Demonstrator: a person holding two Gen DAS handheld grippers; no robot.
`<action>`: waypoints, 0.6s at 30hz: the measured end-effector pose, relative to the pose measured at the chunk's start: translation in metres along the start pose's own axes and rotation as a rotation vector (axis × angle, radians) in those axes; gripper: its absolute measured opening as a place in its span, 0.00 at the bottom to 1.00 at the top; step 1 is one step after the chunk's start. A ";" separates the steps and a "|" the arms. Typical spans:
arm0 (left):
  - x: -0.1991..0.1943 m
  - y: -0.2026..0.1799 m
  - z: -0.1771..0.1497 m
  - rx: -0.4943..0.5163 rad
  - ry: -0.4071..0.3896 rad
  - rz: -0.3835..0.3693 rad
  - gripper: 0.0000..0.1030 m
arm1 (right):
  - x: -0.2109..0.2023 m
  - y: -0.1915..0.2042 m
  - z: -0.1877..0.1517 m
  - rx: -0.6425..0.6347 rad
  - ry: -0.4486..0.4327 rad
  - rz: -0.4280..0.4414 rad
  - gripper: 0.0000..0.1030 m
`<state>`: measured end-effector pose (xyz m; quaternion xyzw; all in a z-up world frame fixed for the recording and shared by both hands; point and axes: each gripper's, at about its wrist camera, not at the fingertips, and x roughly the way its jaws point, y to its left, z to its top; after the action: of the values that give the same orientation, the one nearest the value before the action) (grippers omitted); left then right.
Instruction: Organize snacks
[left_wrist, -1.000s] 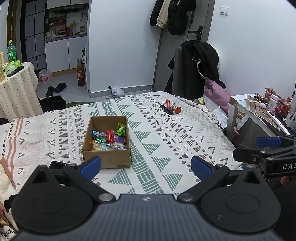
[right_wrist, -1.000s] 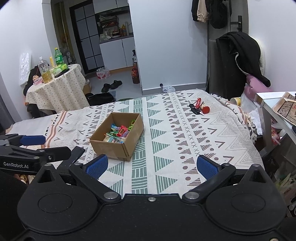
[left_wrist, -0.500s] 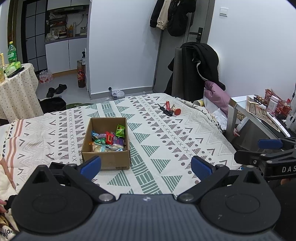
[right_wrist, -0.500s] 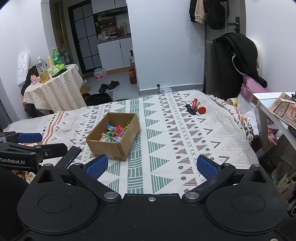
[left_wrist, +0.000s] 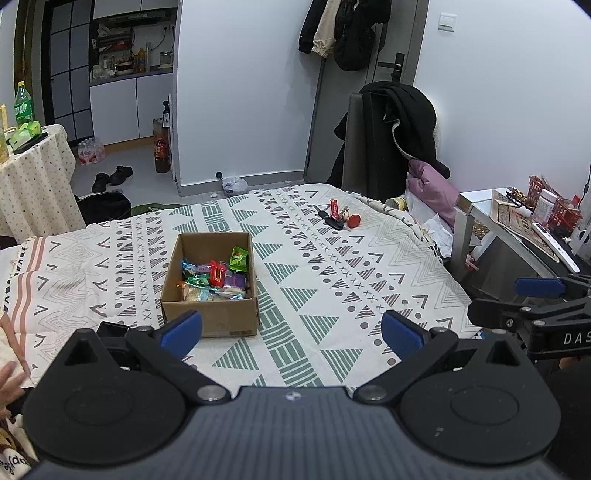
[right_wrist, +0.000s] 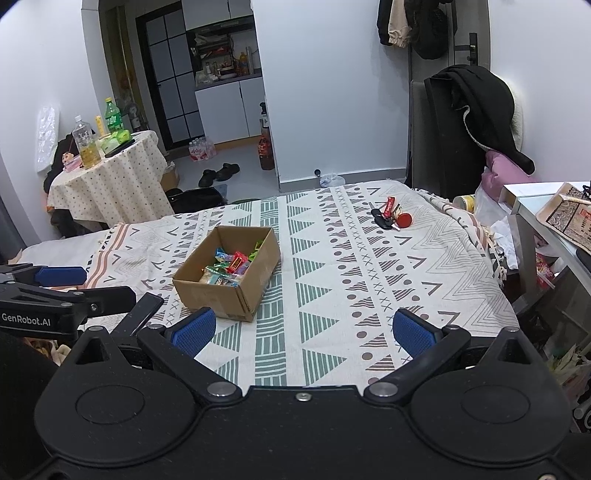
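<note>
An open cardboard box (left_wrist: 207, 317) (right_wrist: 225, 293) sits on the patterned bedspread, left of centre. Several colourful wrapped snacks (left_wrist: 216, 275) (right_wrist: 231, 267) lie inside it. My left gripper (left_wrist: 291, 332) hovers near the bed's front edge, open and empty, its left blue pad (left_wrist: 181, 328) just in front of the box. My right gripper (right_wrist: 303, 332) is also open and empty, to the right of the box and back from it. Each gripper shows at the edge of the other's view.
Keys with a red tag (left_wrist: 338, 218) (right_wrist: 391, 218) lie on the far right of the bedspread (left_wrist: 332, 288). A chair draped with a black coat (left_wrist: 391, 136) stands behind. A cluttered desk (left_wrist: 517, 225) is on the right, a round table with bottles (right_wrist: 107, 173) on the left.
Both views have drawn back slightly from the bed, so the box looks a little farther away. Both grippers stay open and the box has not moved.
</note>
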<state>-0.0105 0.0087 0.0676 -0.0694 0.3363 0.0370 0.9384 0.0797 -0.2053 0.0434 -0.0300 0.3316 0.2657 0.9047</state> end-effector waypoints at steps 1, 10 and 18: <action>0.001 -0.001 0.000 0.001 0.000 -0.001 1.00 | 0.000 0.000 0.000 0.000 0.000 0.000 1.00; 0.003 -0.003 -0.001 -0.004 0.003 -0.006 1.00 | 0.000 0.002 -0.001 0.006 0.002 0.006 1.00; 0.005 -0.004 -0.001 0.001 0.006 -0.012 1.00 | 0.000 0.003 -0.001 0.017 0.005 0.019 1.00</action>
<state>-0.0069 0.0043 0.0642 -0.0710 0.3385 0.0308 0.9378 0.0775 -0.2031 0.0428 -0.0199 0.3364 0.2716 0.9015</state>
